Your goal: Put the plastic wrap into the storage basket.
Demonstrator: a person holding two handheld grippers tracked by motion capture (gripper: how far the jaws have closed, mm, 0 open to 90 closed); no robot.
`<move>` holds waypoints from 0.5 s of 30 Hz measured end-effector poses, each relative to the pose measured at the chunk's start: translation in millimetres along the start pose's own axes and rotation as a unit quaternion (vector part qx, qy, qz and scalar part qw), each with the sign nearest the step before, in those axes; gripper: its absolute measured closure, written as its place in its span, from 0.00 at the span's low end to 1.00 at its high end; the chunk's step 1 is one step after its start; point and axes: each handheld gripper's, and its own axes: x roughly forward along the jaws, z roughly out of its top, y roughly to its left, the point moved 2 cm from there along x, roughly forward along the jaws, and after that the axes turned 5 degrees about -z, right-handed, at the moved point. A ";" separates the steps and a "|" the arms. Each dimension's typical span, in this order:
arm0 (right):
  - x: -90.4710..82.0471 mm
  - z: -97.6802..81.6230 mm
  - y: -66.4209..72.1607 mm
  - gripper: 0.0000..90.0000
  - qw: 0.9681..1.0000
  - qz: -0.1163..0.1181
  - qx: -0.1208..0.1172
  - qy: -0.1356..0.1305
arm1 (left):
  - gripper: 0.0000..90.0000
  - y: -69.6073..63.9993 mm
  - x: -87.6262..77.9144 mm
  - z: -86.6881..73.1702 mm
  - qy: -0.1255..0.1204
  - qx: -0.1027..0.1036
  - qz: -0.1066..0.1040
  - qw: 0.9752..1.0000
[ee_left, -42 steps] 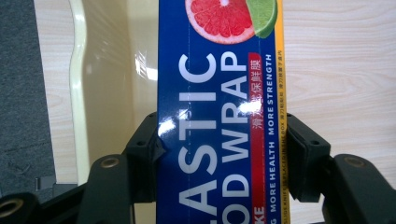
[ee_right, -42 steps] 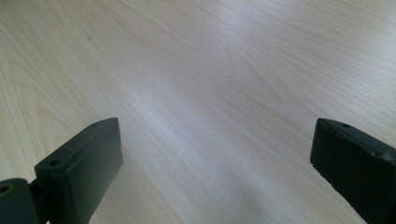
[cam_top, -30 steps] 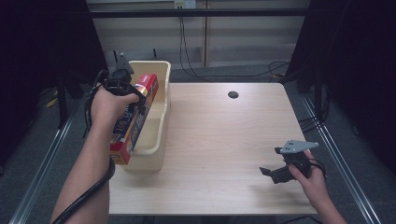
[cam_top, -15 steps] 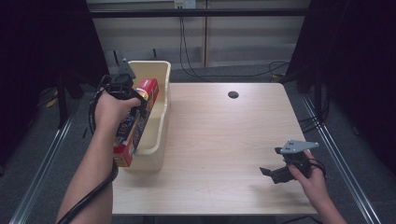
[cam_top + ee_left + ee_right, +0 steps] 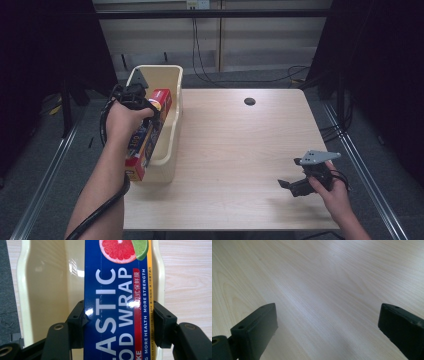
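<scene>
A long plastic wrap box (image 5: 150, 132), blue and red with citrus fruit printed on it, lies lengthwise in a cream plastic bin (image 5: 172, 80) at the table's left edge. My left gripper (image 5: 134, 95) is shut on the box (image 5: 117, 302) from above, one jaw pressed on each long side, with the bin's walls (image 5: 27, 285) beneath it. At the table's front right my right gripper (image 5: 290, 185) sits open just above the bare wood (image 5: 324, 295), with nothing between its jaws.
The light wooden table (image 5: 240, 150) has a small round dark hole (image 5: 249, 101) near its far edge. Cables (image 5: 200, 55) hang behind the table, and metal rails (image 5: 350, 145) run along both sides.
My left gripper has shifted slightly back towards the near side with the box still in its grip. The right gripper has stayed put.
</scene>
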 end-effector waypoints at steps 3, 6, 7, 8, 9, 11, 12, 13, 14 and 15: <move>0.0 -0.1 -0.3 0.02 1.000 -0.001 -0.001 0.000 | 0.45 0.6 2.5 0.1 0.004 -0.003 -0.001 1.000; 0.1 -0.2 -0.6 0.02 1.000 0.000 -0.001 -0.001 | 0.45 0.0 4.9 0.1 0.009 -0.005 0.000 1.000; 0.2 -0.3 -0.6 0.02 1.000 0.000 -0.001 -0.001 | 0.45 0.2 5.0 0.3 0.012 -0.004 0.001 1.000; 0.3 -0.4 -0.7 0.02 1.000 -0.001 -0.001 -0.001 | 0.45 0.4 5.7 0.4 0.010 -0.006 -0.003 1.000; 0.4 -0.4 -0.6 0.02 1.000 0.002 -0.001 0.001 | 0.45 0.4 6.2 0.4 0.012 -0.006 -0.002 1.000; 0.6 -0.4 -0.7 0.02 1.000 0.002 -0.002 0.000 | 0.45 0.2 8.2 0.0 0.013 -0.009 -0.003 1.000; 0.7 -0.3 -0.6 0.02 1.000 0.001 -0.001 -0.001 | 0.45 0.2 8.5 0.0 0.016 -0.009 -0.004 1.000; 0.7 -0.3 -0.5 0.02 1.000 0.001 -0.001 0.000 | 0.45 0.6 9.8 -0.2 0.014 -0.008 -0.003 1.000; 0.6 -0.2 -0.4 0.02 1.000 0.002 -0.001 0.000 | 0.45 0.6 10.9 -0.4 0.013 -0.009 -0.002 1.000; 0.6 -0.2 -0.5 0.02 1.000 0.003 -0.001 0.001 | 0.45 0.7 11.7 -0.6 0.015 -0.010 -0.003 1.000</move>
